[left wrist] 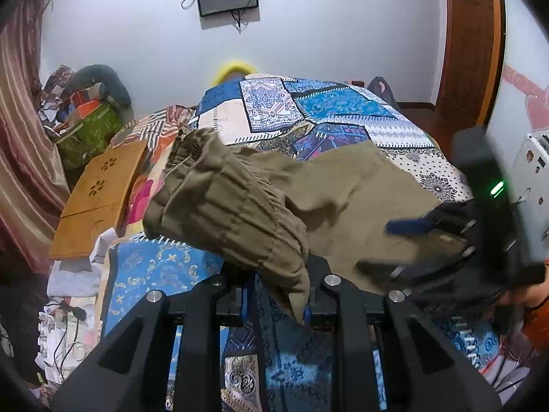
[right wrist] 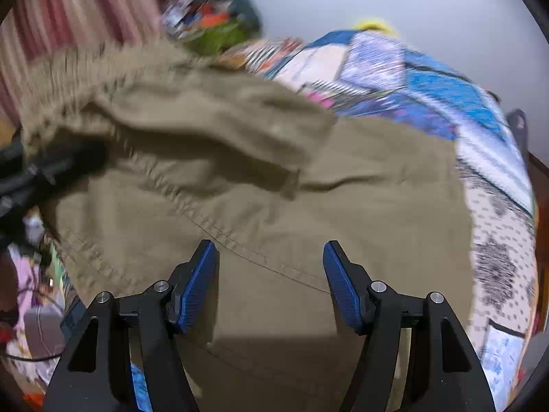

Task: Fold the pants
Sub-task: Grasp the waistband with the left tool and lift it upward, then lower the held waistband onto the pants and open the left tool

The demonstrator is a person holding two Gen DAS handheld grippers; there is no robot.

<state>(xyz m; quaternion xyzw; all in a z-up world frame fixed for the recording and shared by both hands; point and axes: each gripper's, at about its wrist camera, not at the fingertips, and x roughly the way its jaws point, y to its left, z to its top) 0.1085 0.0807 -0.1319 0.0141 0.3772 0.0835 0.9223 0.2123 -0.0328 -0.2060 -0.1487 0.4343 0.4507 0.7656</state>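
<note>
Olive-khaki pants lie on a blue patterned bedspread. My left gripper is shut on the pants' elastic waistband end and holds it lifted and folded over the rest. My right gripper is open just above the flat pants fabric, with nothing between its blue pads. It also shows in the left wrist view at the right, blurred, over the pants. The left gripper shows dark at the left edge of the right wrist view, under the raised waistband.
A wooden lap tray lies left of the bed, with a green bag and clutter behind it. Cables and cloths lie at the lower left. A curtain hangs at the left, a wooden door stands at the right.
</note>
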